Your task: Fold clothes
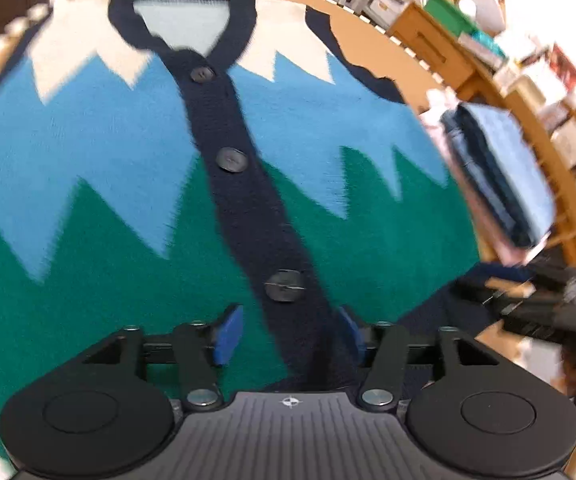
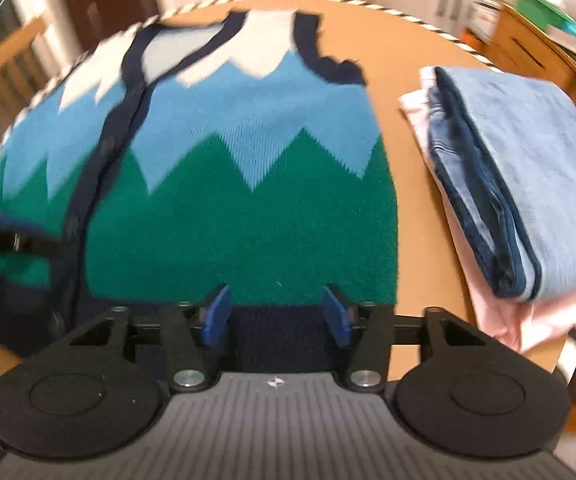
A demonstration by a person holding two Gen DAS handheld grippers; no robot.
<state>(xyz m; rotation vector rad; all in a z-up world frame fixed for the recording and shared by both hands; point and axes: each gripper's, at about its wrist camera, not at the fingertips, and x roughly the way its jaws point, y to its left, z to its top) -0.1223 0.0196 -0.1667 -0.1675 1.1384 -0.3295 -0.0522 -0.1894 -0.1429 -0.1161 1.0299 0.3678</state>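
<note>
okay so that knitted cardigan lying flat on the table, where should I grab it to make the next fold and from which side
Probably the navy bottom hem, taken from the near table edge. The cardigan lies flat and buttoned, collar away from you, and the hem is a straight free edge right below both open grippers: left gripper near the button band, right gripper further along. The folded pile lies beside the cardigan.

Cardigan [image 2: 223,208] flat, folded stack [image 2: 528,184] beside
</note>
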